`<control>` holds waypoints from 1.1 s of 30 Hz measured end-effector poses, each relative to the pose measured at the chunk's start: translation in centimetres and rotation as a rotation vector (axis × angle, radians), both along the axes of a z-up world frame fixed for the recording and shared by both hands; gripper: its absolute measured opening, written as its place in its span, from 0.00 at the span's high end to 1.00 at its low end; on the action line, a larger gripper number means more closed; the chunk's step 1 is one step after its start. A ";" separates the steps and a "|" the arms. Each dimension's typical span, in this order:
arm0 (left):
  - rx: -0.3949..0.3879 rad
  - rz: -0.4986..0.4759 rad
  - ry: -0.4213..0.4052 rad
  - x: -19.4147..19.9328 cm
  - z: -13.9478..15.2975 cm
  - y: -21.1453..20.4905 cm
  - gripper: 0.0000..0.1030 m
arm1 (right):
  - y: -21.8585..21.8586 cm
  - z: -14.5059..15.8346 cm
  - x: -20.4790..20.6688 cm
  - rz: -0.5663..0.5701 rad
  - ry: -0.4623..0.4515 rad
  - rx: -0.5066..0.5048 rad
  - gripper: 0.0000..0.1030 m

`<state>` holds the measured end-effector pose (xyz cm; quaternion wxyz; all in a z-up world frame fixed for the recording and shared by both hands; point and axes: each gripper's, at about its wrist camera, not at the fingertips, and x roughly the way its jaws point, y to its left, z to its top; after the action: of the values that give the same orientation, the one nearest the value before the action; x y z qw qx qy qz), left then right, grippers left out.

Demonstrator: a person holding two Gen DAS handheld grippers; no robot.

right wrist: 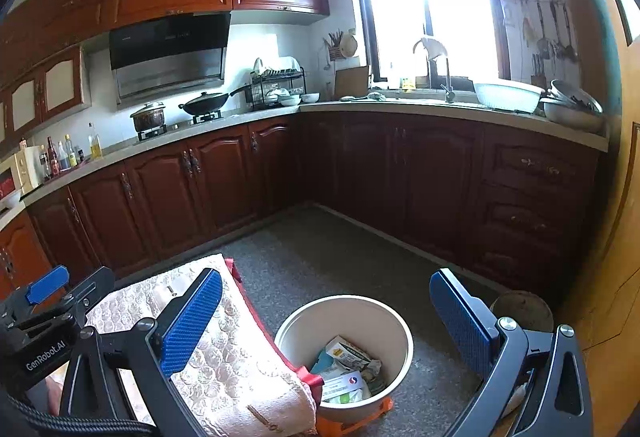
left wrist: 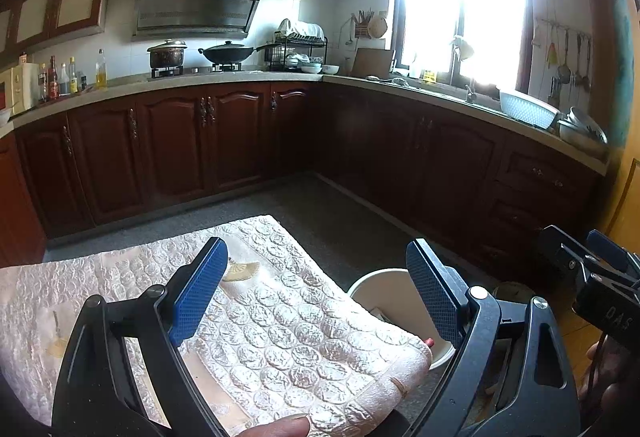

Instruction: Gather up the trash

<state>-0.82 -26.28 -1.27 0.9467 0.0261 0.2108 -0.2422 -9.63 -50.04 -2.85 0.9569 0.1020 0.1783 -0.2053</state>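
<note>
A cream round trash bin (right wrist: 344, 317) stands on the grey floor beside a small table under a pale quilted cloth (right wrist: 224, 353). Several cartons and wrappers (right wrist: 348, 365) lie inside it. The bin's rim also shows in the left wrist view (left wrist: 380, 289), past the cloth's corner (left wrist: 280, 337). My left gripper (left wrist: 316, 301) is open and empty above the cloth's right side. My right gripper (right wrist: 328, 325) is open and empty above the bin. Each gripper shows at the edge of the other's view.
Dark wooden base cabinets (right wrist: 360, 173) run along the back and right walls under a countertop with a stove, pots, bottles and bowls (right wrist: 508, 97). A round brownish object (right wrist: 520, 311) sits on the floor right of the bin. An orange wall (right wrist: 616, 237) stands at the right.
</note>
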 end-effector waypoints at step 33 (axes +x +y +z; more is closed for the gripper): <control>0.017 0.011 -0.017 -0.4 -0.5 -0.2 0.12 | 0.0 -0.2 0.4 0.001 0.020 -0.012 0.00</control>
<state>-1.19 -26.52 -1.73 0.9495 0.0351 0.2050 -0.2349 -9.18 -50.00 -3.04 0.9558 0.0942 0.1867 -0.2067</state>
